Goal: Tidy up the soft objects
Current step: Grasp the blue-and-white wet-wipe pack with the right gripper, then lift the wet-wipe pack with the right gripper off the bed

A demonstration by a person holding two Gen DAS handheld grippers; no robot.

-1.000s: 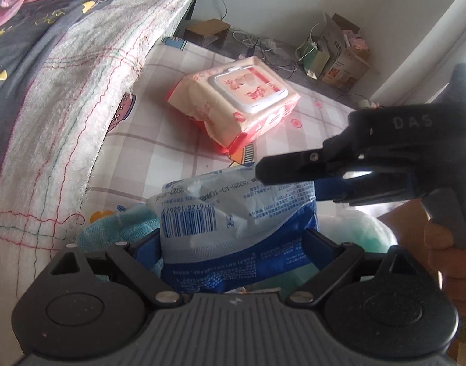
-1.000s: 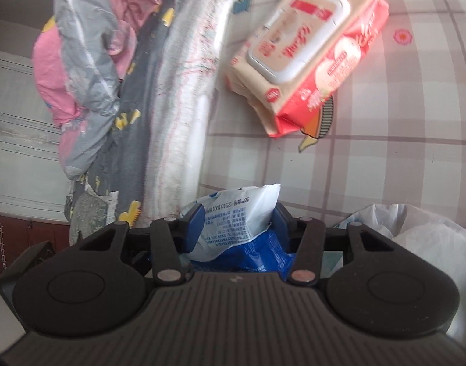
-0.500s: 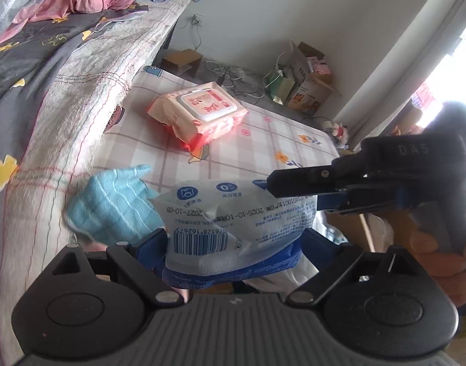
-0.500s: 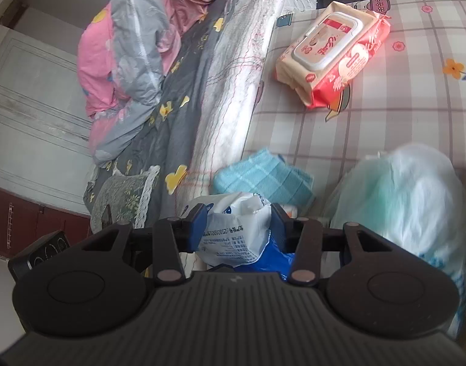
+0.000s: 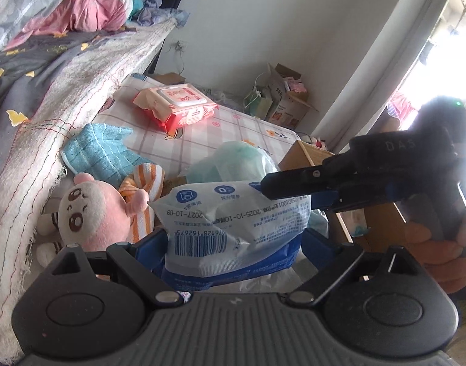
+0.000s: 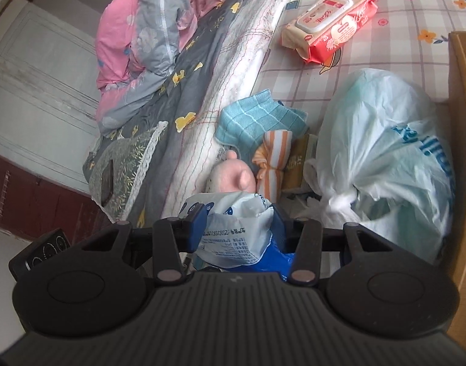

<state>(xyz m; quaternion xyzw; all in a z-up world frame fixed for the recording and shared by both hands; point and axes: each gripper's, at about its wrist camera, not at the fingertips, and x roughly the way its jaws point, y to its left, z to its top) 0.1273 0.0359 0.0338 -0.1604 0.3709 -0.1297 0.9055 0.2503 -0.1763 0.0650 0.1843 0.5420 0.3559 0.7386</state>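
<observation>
**Carrying the pack with two grippers**

The blue-and-white pack point(image 5: 233, 228) is in the air, above the checked mat point(image 5: 202, 140) and close to the bed point(image 5: 65, 97). The left gripper point(image 5: 233, 244) is clamped on one end of it, and the right gripper point(image 6: 237, 228) is clamped on the other end, so both sets of jaws press the soft film.

To do this step well, I think both hands should travel together at the same speed; if one pulls ahead, the film may stretch or slip out. The cardboard box point(image 6: 464, 152) at the right looks like the likely place for it, but this is only my guess. Lift over the white bag point(image 6: 385, 152) and the pink toy point(image 5: 92, 213), without dragging on them.
</observation>
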